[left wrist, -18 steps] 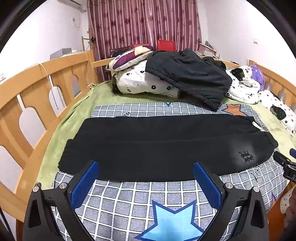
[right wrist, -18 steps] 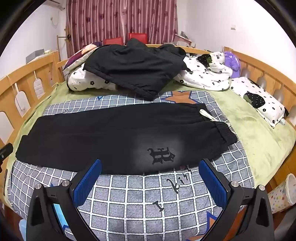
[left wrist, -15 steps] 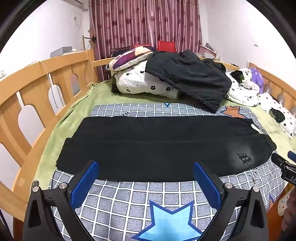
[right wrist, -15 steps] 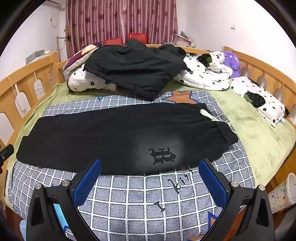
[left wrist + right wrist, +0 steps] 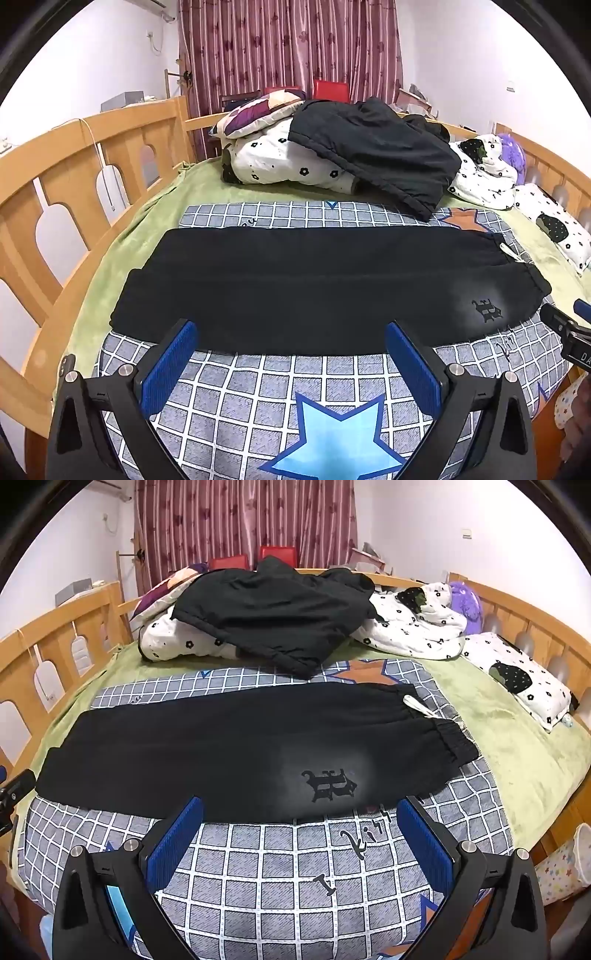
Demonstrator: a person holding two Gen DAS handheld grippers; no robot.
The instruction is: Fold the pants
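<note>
Black pants (image 5: 314, 284) lie flat across the checked blanket, folded lengthwise with one leg on the other, cuffs to the left, elastic waistband to the right. A faded patch with a black emblem (image 5: 328, 784) sits near the waist, and a white drawstring (image 5: 417, 705) pokes out. My left gripper (image 5: 290, 334) is open and empty, just short of the pants' near edge. My right gripper (image 5: 301, 810) is open and empty at the near edge below the emblem. The pants also show in the right wrist view (image 5: 221, 749).
The grey checked blanket with star prints (image 5: 295, 398) covers a green bed sheet (image 5: 517, 749). A pile of quilts with a black jacket (image 5: 373, 155) on top lies behind the pants. Wooden rails (image 5: 74, 155) line both sides. A pillow (image 5: 517, 675) lies at right.
Both grippers have drawn back slightly from the bed, so the pants sit a little farther off. The pants have not moved. Both jaws stay open.
</note>
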